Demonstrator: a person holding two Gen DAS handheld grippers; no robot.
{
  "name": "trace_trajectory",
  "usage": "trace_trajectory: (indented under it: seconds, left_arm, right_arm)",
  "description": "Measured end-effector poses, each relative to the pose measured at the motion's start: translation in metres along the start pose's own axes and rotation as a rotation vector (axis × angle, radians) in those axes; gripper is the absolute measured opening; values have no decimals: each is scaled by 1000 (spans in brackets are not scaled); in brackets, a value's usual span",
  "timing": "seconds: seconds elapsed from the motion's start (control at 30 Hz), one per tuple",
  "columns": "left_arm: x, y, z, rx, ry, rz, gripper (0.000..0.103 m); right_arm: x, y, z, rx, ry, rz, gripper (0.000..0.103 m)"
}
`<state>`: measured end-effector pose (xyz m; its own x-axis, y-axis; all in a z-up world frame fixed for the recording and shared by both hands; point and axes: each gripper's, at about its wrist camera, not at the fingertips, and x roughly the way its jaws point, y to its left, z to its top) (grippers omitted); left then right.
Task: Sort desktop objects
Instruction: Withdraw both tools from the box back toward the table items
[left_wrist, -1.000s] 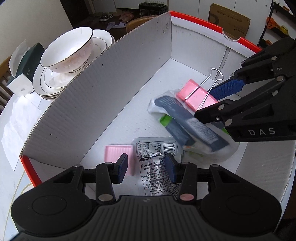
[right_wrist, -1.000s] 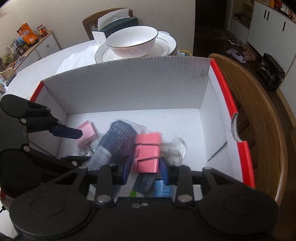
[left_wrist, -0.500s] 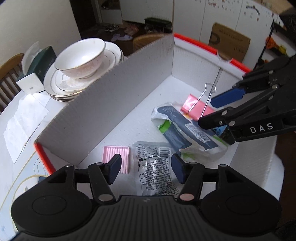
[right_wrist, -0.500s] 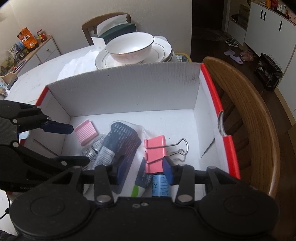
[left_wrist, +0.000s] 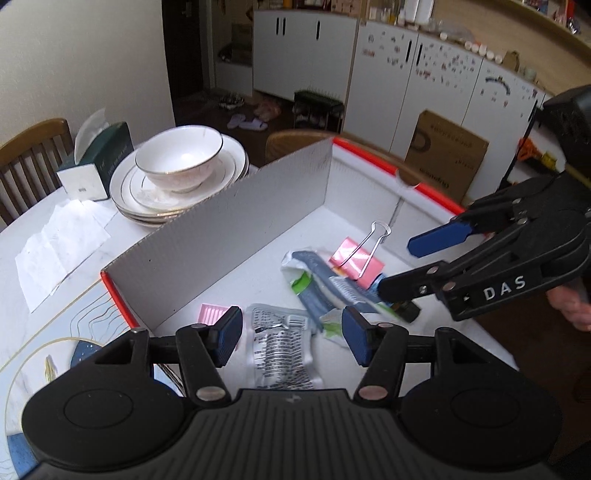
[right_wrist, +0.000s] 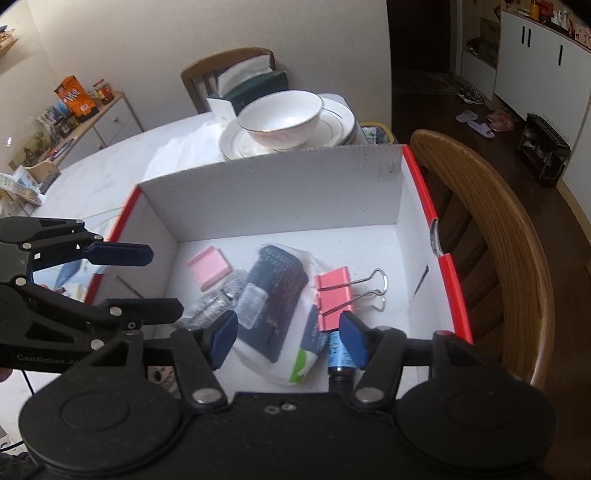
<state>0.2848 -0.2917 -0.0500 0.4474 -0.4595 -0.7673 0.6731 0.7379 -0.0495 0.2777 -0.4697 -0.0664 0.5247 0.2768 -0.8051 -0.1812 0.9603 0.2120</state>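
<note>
A white cardboard box with red rims (left_wrist: 221, 229) (right_wrist: 280, 192) holds the sorted objects. In it lie a pink binder clip (left_wrist: 356, 260) (right_wrist: 334, 295), a dark blue packet in clear wrap (left_wrist: 325, 284) (right_wrist: 275, 291), a pink eraser (left_wrist: 212, 314) (right_wrist: 208, 266), a silver sachet (left_wrist: 275, 339) (right_wrist: 218, 302) and a small blue tube (right_wrist: 340, 354). My left gripper (left_wrist: 291, 339) is open and empty above the box's near end. My right gripper (right_wrist: 288, 338) is open and empty above the clip and packet; it also shows in the left wrist view (left_wrist: 417, 264).
A white bowl on stacked plates (left_wrist: 181, 166) (right_wrist: 284, 118) stands behind the box, with a dark green tissue box (left_wrist: 98, 162) (right_wrist: 255, 86) beside it. Paper sheets (left_wrist: 59, 247) lie on the table. A wooden chair (right_wrist: 495, 236) stands against the box's right side.
The right gripper has let go of the pink binder clip, which now lies in the box. Both grippers have risen and pulled back from the box.
</note>
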Motion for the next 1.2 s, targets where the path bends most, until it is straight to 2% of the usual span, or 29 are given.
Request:
trace_trajectory:
  seconds: [0.27, 0.57, 0.67, 0.8, 0.87, 1.2]
  left_arm:
    - [-36, -2, -13, -18, -74, -4, 58]
    - [-67, 9, -38, -40, -105, 9, 62]
    - [-76, 16, -48, -52, -111, 15, 70]
    - [-90, 27, -61, -64, -123, 14, 73]
    - [-96, 34, -68, -71, -130, 17, 80]
    - [-129, 71, -104, -133, -170, 27, 87]
  right_arm:
    - [-17, 21, -8, -39, -62, 43, 64]
    - [-24, 43, -16, -22, -98, 90, 71]
    - [-25, 55, -17, -23, -104, 99, 72]
    - [-25, 74, -19, -22, -110, 110, 73]
    - [-24, 84, -19, -28, -110, 108, 74]
    - [-19, 142, -26, -49, -102, 102, 74]
